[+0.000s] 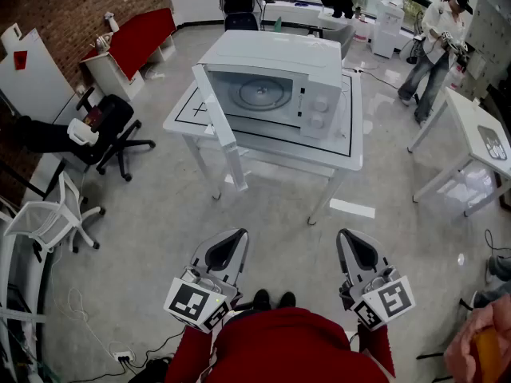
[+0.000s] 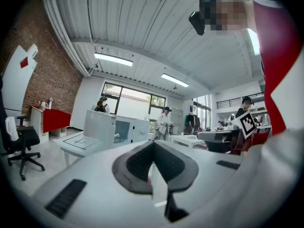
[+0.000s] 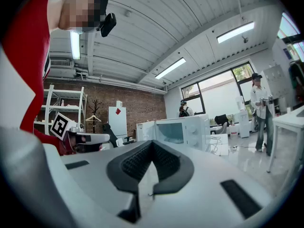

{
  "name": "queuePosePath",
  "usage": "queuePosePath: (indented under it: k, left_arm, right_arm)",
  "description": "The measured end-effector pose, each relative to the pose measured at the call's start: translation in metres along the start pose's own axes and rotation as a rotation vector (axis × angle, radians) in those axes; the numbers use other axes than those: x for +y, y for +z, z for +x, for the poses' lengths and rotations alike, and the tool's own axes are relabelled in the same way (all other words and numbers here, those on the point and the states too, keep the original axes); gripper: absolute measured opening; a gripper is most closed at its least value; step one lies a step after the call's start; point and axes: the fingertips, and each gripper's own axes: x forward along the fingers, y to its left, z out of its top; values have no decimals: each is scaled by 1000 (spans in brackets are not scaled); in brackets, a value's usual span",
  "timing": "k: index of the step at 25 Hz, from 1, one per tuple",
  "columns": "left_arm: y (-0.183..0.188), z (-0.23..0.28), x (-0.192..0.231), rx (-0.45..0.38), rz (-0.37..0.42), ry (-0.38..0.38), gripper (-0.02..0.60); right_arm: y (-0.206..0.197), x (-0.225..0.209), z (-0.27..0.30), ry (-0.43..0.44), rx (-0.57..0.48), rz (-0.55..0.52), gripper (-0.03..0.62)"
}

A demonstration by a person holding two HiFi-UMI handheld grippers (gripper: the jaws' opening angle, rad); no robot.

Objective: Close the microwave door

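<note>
1. Head view: the microwave (image 1: 275, 86) sits on a white counter (image 1: 339, 156) at 12 o'clock, well apart from the person. Its door (image 1: 215, 110) stands open, swung out towards 7 o'clock from hinges on the microwave's left side. The left gripper (image 1: 231, 242) and right gripper (image 1: 351, 244) are held level at 6 o'clock, side by side, both far from the door.
2. Left gripper view: the jaws are pressed together with nothing between them. The microwave (image 2: 130, 129) shows small at about 11 o'clock, its door (image 2: 99, 126) facing this way.
3. Right gripper view: the jaws are likewise fully together and empty. The microwave (image 3: 183, 129) lies just past 12 o'clock.
4. Risks, as I judge them: a narrow closed tip may slip off the smooth door panel. A push close to the hinge gives little leverage and may slide the microwave across the counter. A hard shove could slam the door or make it bounce back unlatched.
</note>
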Motion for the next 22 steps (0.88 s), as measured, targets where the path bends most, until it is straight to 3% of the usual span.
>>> queuePosePath:
  k: [13, 22]
  left_arm:
    - [6, 11, 6, -9, 9, -16, 10]
    - [-12, 13, 0, 24, -30, -19, 10]
  right_arm:
    - [2, -5, 6, -8, 16, 1, 12]
    - [-6, 0, 2, 25, 45, -27, 14]
